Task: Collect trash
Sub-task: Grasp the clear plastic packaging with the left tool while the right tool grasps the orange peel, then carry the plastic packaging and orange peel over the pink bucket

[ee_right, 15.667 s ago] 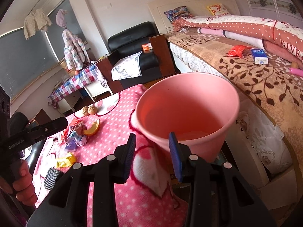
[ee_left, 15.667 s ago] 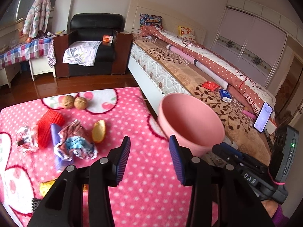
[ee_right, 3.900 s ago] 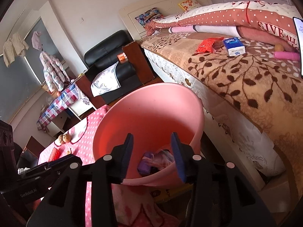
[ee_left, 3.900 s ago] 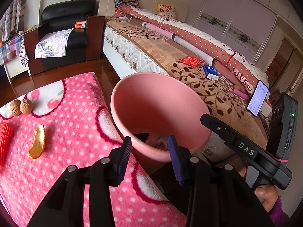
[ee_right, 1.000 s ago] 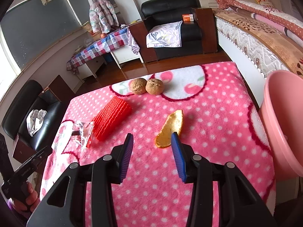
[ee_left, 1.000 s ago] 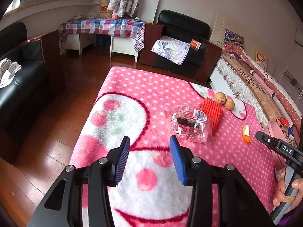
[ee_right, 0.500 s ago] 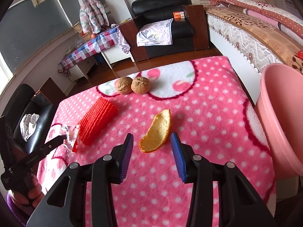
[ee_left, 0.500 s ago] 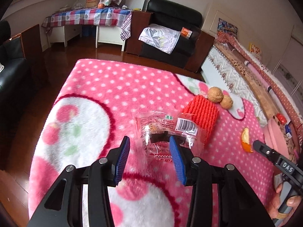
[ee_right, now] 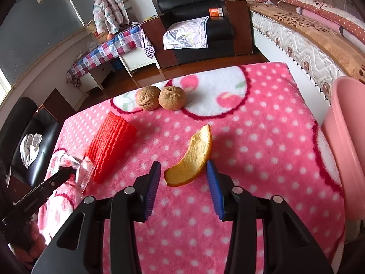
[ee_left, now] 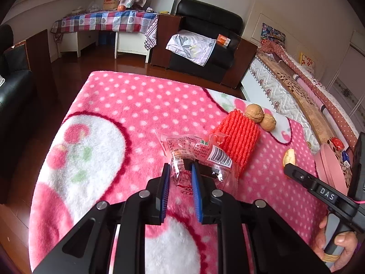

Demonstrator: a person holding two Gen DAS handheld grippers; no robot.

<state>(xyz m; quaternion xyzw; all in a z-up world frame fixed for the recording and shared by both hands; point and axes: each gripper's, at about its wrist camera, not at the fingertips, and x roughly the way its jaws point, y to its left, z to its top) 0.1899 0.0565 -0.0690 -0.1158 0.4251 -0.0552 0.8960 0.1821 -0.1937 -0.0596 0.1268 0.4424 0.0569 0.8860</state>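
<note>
My left gripper (ee_left: 181, 173) is closing on the clear plastic wrapper (ee_left: 198, 157), whose crumpled near end sits between the blue pads; I cannot tell that they press it yet. The wrapper lies on the pink dotted blanket (ee_left: 127, 114) with its long axis running from about ten o'clock to four o'clock in the left wrist view, the barcode label toward the four o'clock end. Its far right edge touches the red ribbed foam sleeve (ee_left: 237, 137), which lies at one o'clock from my pads and points toward the two walnuts (ee_left: 261, 116) just beyond it. The orange peel (ee_right: 191, 159) is the other piece of trash: in the right wrist view it is a curved strip, long axis from seven o'clock up to one o'clock, pale inner side showing. Its lower end lies between the fingers of my right gripper (ee_right: 183, 178), whose jaws stand spread with a gap on each side of the peel. The pink bin (ee_right: 346, 146) stands off the blanket's edge at three o'clock, and a hand (ee_left: 337, 244) grips the right tool's handle at four o'clock in the left view.
</note>
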